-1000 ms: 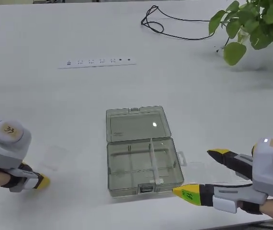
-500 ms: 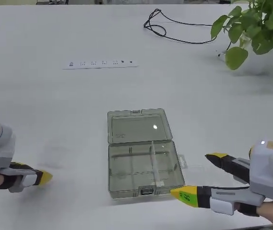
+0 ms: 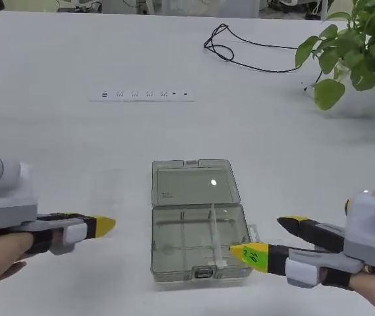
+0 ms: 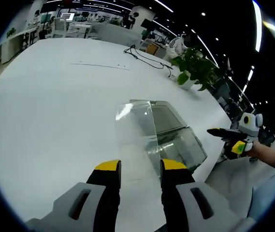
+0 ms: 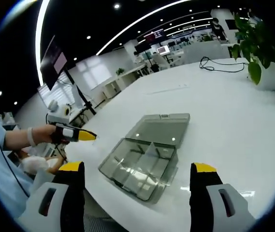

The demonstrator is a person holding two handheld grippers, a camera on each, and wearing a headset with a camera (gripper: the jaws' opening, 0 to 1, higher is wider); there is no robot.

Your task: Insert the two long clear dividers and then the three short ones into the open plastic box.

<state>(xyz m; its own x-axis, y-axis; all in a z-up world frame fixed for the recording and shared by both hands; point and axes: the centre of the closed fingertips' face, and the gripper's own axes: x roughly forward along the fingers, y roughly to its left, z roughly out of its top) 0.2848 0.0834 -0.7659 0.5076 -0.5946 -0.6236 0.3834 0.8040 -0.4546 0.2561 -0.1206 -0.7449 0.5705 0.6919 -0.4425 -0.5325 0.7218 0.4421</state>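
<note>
The open plastic box [image 3: 174, 230] sits at the centre of the white surface [image 3: 55, 145], lid laid back away from the person, between the 2 grippers. At least 1 seated divider [image 3: 212, 227] stands in the base, running front to back. Further pieces may be in place, but with clear on clear the count cannot be confirmed. Left gripper [image 4: 140, 166]: jaws set narrow, with a clear divider [image 4: 135, 130] gripped across its edges and projecting forward toward the box; it is off to the box's left, apart from it. Whether this piece is long or short cannot be told. Right gripper [image 3: 271, 237]: jaws wide, nothing between them, just beside the box's front right corner. Judgement: insertion is part done, and the step in hand is bringing the held divider to the box. The next move calls for squaring the piece to its wall slots and lowering it straight, likely with the right gripper steadying the light box. A power strip [image 3: 144, 94], cable [image 3: 240, 49] and potted plant [image 3: 358, 46] lie well apart at the far side.
</note>
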